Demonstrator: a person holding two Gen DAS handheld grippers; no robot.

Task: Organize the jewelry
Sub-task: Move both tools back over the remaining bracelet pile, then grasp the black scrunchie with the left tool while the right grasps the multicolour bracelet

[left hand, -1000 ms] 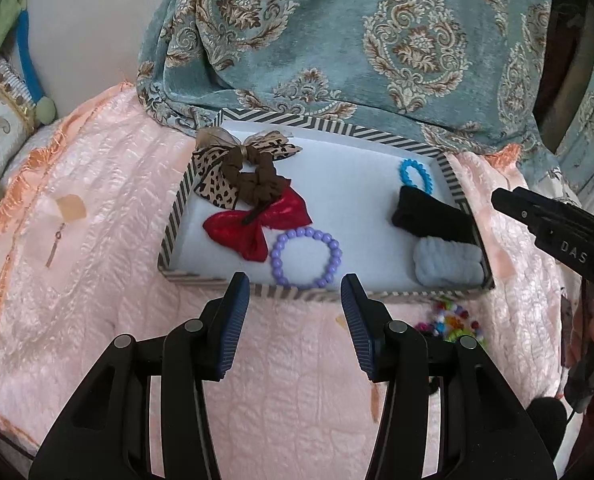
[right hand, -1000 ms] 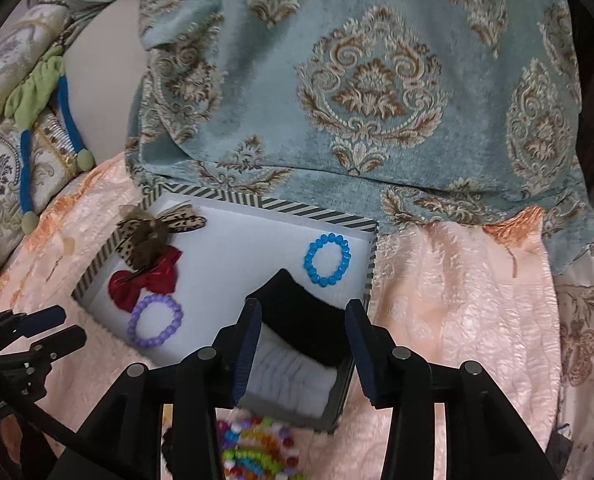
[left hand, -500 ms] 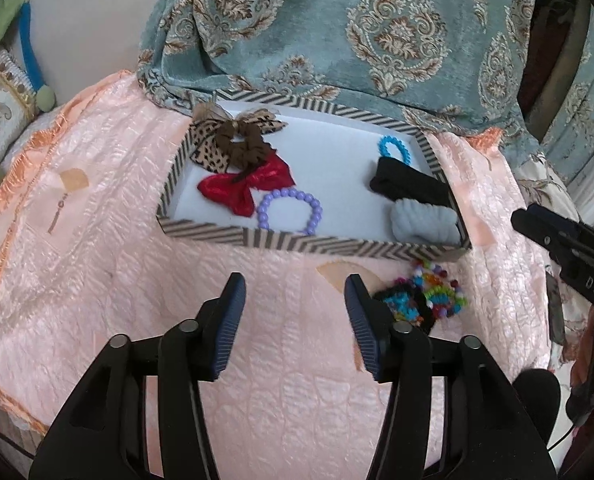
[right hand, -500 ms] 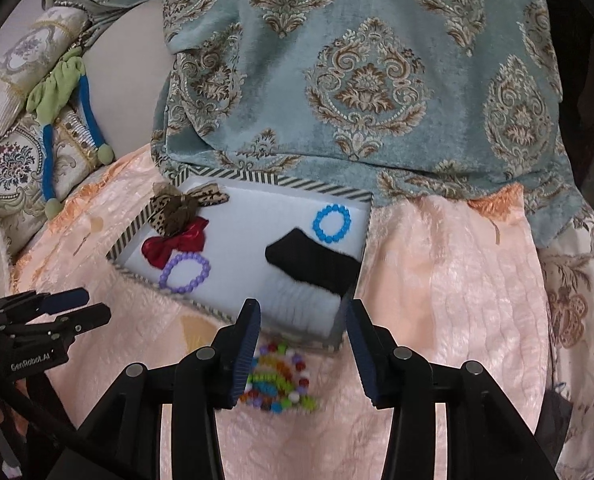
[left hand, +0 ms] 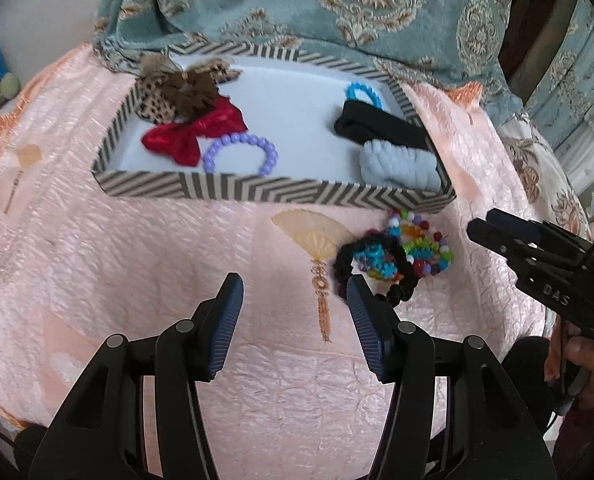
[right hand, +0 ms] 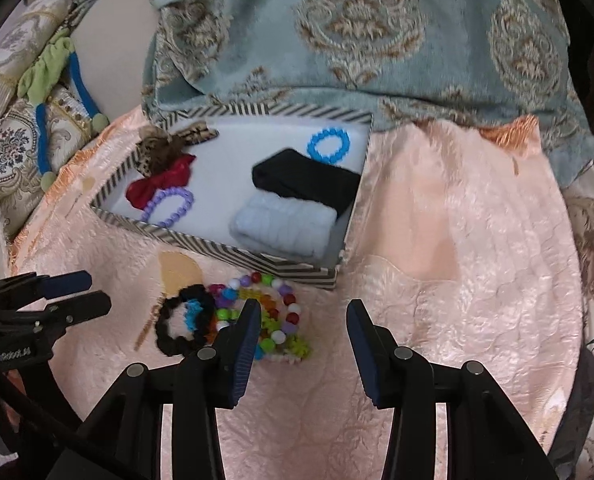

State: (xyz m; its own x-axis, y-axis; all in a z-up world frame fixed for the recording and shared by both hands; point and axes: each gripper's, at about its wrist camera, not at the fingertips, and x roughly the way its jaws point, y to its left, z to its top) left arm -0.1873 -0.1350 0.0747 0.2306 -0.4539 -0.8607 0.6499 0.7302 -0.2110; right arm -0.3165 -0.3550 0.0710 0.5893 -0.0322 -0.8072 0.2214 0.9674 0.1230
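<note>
A striped-rim tray [left hand: 257, 192] [right hand: 233, 254] on the pink quilt holds a leopard bow [left hand: 177, 88], a red bow [left hand: 195, 132], a purple bead bracelet [left hand: 239, 154] [right hand: 169, 206], a blue bracelet [left hand: 363, 94] [right hand: 329, 146], a black band [left hand: 377, 126] [right hand: 305, 178] and a pale blue band [left hand: 397, 164] [right hand: 283, 226]. A pile of colourful bead bracelets [left hand: 421, 248] [right hand: 273, 316] and a black scrunchie [left hand: 369, 264] [right hand: 181, 326] lies on the quilt in front of the tray. My left gripper [left hand: 295, 300] is open and empty, just left of the pile. My right gripper [right hand: 303, 320] is open and empty, just right of it.
A teal patterned blanket [left hand: 337, 8] [right hand: 357, 40] lies behind the tray. Patterned cushions and a green-and-blue cord [right hand: 53, 76] sit at the far left. The pink quilt [left hand: 117, 260] [right hand: 457, 260] spreads around the tray. The other gripper shows at each view's edge.
Both grippers have pulled back from the tray toward me. The bead pile and scrunchie in front of the tray have come fully into view.
</note>
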